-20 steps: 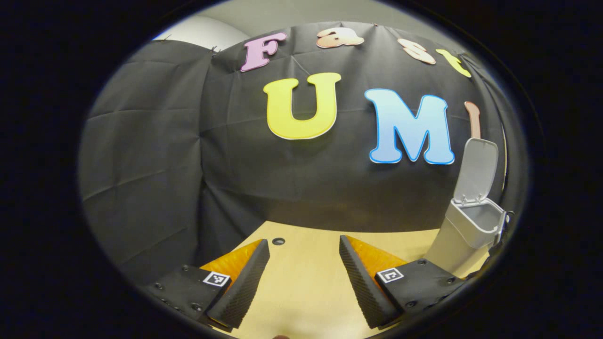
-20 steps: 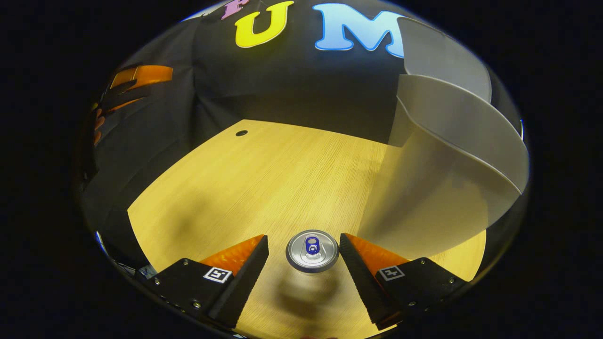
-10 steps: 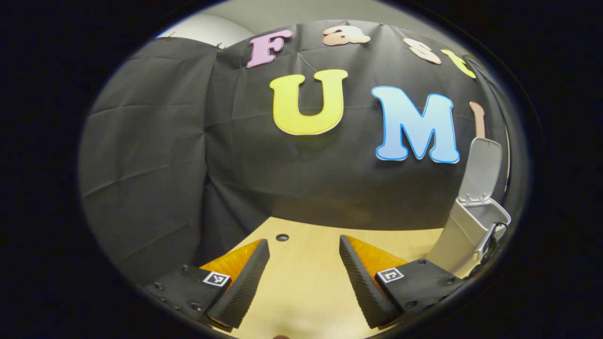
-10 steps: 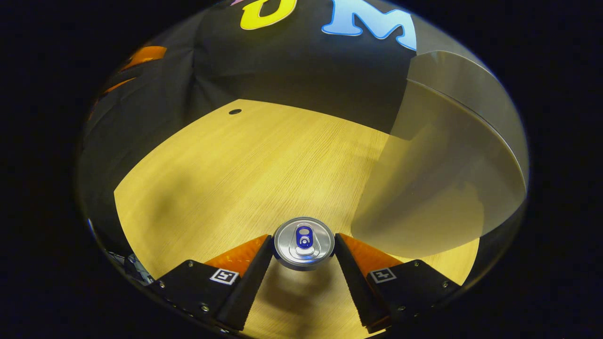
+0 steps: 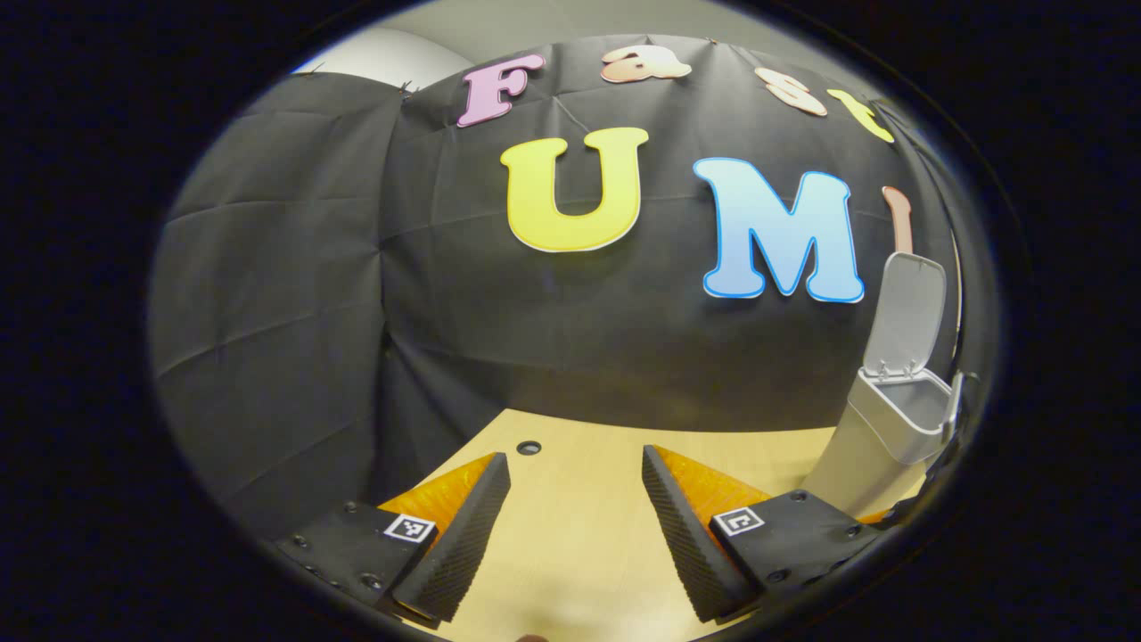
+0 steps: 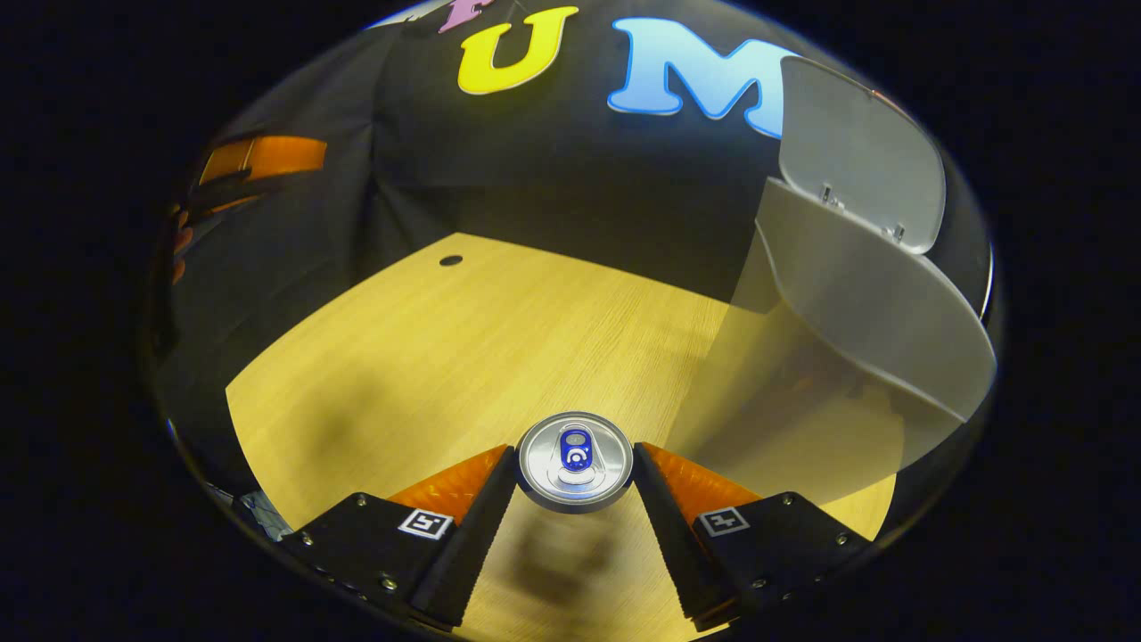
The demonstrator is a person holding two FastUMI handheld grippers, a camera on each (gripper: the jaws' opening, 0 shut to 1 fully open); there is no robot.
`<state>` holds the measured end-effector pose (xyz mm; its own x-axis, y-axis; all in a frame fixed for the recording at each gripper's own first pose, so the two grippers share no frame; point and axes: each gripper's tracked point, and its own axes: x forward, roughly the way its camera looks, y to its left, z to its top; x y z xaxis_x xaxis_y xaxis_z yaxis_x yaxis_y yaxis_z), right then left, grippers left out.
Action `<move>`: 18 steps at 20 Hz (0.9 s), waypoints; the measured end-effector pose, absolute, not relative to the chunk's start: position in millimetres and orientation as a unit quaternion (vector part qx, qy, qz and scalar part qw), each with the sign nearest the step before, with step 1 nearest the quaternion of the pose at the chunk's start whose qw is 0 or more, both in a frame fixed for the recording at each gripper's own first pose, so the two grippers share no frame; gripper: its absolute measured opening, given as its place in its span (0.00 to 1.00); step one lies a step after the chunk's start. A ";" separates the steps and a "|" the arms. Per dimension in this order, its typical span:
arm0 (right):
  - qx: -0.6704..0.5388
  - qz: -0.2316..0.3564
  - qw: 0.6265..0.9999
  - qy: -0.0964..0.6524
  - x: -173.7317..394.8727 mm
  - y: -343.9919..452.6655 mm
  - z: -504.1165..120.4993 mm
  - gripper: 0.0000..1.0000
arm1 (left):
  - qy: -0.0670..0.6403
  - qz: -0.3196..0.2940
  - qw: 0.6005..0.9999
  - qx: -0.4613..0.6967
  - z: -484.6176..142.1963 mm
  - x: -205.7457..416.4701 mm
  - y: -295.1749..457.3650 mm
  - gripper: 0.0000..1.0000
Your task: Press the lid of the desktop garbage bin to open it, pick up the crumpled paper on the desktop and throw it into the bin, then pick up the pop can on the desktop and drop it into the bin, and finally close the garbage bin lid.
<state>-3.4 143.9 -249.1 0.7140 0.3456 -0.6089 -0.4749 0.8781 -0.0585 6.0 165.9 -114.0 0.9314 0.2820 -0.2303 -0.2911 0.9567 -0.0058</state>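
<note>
I've got the right gripper [image 6: 575, 481] fingers pinched on the pop can [image 6: 575, 459] just above the surface [image 6: 428, 357], left gripper [image 5: 575, 517] idle and wide, so I'd carry it level over the open bin [image 6: 856, 294] before letting go.

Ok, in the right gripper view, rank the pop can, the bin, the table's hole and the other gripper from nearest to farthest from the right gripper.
1. Pop can: between the right gripper's fingers, both touching it.
2. Bin: ahead to the right, lid up.
3. Hole: far part of the table, left of centre.
4. Left gripper: upper left, beyond the table's edge.
</note>
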 end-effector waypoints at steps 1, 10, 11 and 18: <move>-0.101 0.222 0.924 0.294 1.5 144.5 -239.5 0.85 | 0.114 0.144 0.983 -0.021 -114.8 7.1 164.5 0.98; -0.061 0.220 0.954 0.195 18.7 152.5 -142.5 0.85 | 0.118 0.130 0.984 -0.025 -117.4 12.4 151.6 0.95; -0.057 0.219 0.957 0.183 21.0 152.0 -130.5 0.85 | 0.118 0.130 0.984 -0.026 -117.0 12.7 151.8 0.95; -0.036 0.185 0.977 0.099 38.6 125.7 -58.5 0.84 | 0.123 0.118 0.985 -0.033 -122.0 17.9 141.7 0.95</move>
<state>38.6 125.7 -58.5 0.9118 0.3548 -0.2067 -0.3692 0.9287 -0.0344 17.9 141.7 -122.0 0.9417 0.2252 -0.2498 -0.2415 0.9697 -0.0363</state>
